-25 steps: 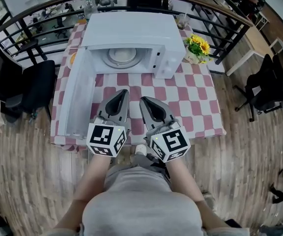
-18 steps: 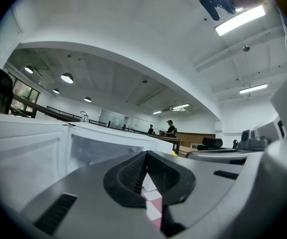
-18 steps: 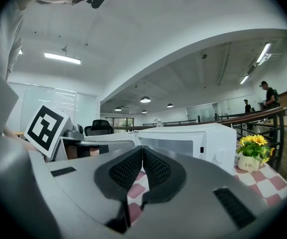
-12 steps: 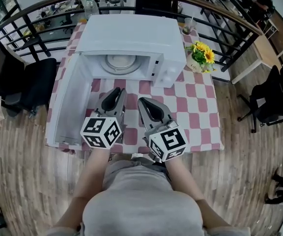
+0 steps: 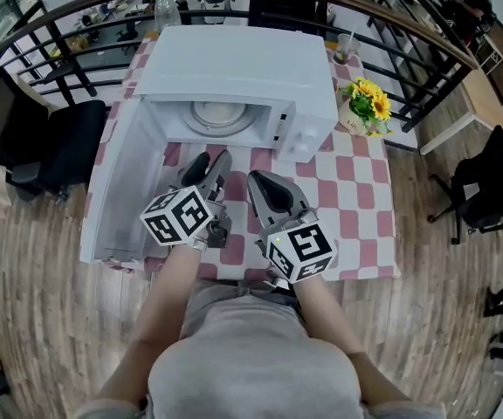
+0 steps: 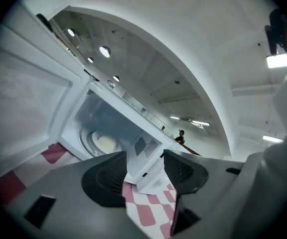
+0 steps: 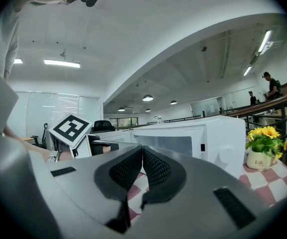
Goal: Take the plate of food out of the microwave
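Left gripper (image 5: 210,158), held in the person's left hand, hangs low over the checked tablecloth (image 5: 356,201) just in front of the open microwave (image 5: 234,64). Its jaws stand apart and have just been opening. Nothing is between them; through the gap its own view shows only tablecloth and the microwave's lower front corner. The left gripper (image 6: 144,156) is tilted to one side and aimed toward the cavity, probably so the spread jaws can meet the plate's rim.

The plate of food (image 5: 221,116) sits inside the microwave on the floor of the cavity, untouched and well apart from both grippers. In the left gripper view, the plate (image 6: 103,142) shows pale food at its middle.

The microwave door (image 5: 125,190) is swung fully out to the left, which leaves the opening clear for a reach.

The right gripper (image 5: 256,179), just beside the left one, has its jaws pressed together with nothing in them. The right gripper (image 7: 142,148) points level at the microwave's front and seems to be waiting, perhaps to steady the plate.

A pot of yellow flowers (image 5: 367,103) stands right of the microwave.
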Demonstrator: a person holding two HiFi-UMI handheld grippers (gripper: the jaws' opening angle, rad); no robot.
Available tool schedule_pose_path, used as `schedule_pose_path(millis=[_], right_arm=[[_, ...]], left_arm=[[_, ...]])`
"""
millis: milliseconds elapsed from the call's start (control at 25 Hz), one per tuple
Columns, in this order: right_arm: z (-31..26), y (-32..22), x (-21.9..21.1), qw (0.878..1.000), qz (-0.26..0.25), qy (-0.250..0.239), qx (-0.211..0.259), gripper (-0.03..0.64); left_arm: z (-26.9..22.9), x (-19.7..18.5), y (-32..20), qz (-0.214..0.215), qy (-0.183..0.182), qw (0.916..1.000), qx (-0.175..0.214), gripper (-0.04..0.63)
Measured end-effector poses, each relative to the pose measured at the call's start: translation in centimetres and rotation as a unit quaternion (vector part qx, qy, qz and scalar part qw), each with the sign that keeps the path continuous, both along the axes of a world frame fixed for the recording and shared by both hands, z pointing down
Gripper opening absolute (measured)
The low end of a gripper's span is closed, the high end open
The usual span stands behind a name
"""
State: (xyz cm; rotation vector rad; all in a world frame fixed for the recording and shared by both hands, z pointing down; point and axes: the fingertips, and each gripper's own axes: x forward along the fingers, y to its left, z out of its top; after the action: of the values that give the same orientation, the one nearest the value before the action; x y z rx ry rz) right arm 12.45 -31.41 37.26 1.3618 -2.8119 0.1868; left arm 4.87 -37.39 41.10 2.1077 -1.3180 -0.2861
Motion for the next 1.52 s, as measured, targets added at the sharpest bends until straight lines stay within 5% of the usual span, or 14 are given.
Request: schedule_pose_path(millis=[400, 640, 960, 1520], right_arm=[[0.9, -3.1, -1.2, 1.000, -0.005, -0.009, -0.009, 0.025], [2.7, -5.1, -2.1, 1.000, -0.007, 0.000, -0.027, 0.025], [4.8, -6.7, -1.8, 0.998, 0.006, 0.005, -0.056, 0.025], [8.1, -9.3, -2.1, 0.994, 0.002, -0.007, -0.110, 0.025]], left_arm=[[3.8, -1.2, -4.4, -0.017, 0.067, 0.9933, -0.093, 0.219], [7.3, -2.2, -6.6, -0.047, 0.140, 0.9764, -0.157, 0.219], [10.4, -2.8, -9.5, -0.078, 0.196, 0.9573, -0.198, 0.221], [14.0, -3.8, -13.6, -0.161, 0.177, 0.9317, -0.273, 0.282]])
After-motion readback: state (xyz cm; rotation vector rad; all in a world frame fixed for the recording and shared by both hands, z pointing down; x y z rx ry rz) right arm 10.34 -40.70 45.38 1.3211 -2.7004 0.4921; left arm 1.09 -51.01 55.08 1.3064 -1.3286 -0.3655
